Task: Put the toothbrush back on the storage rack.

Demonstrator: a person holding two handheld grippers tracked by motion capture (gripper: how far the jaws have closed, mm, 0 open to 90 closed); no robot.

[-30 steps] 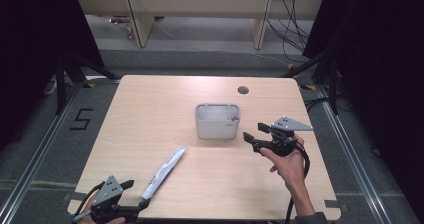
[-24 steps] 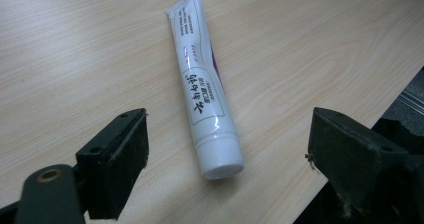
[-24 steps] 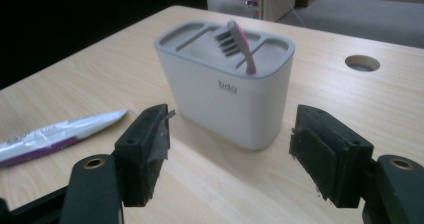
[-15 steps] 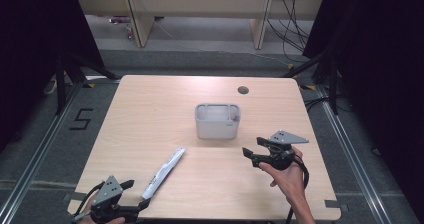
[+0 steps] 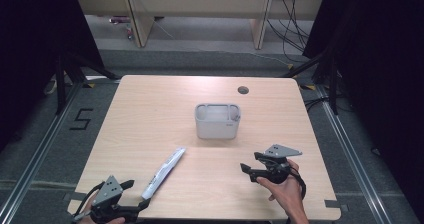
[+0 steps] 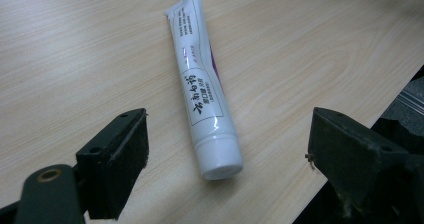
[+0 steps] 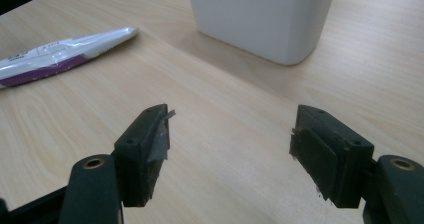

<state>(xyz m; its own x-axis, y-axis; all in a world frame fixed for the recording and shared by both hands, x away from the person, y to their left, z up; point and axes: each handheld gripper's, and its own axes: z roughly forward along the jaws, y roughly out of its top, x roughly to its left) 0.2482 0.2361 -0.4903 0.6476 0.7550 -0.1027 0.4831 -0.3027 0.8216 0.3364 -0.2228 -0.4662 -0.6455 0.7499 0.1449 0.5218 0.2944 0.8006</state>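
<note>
On the desk (image 5: 150,109), a grey bin (image 5: 217,120) stands near the centre, with inner compartments (contents too dim to tell). A white tube (image 5: 163,172) lies flat at seven o'clock from it, cap toward the left claw (image 5: 131,200), jaws apart around the cap. The right claw (image 5: 251,167), at five o'clock, gapes empty.
</note>
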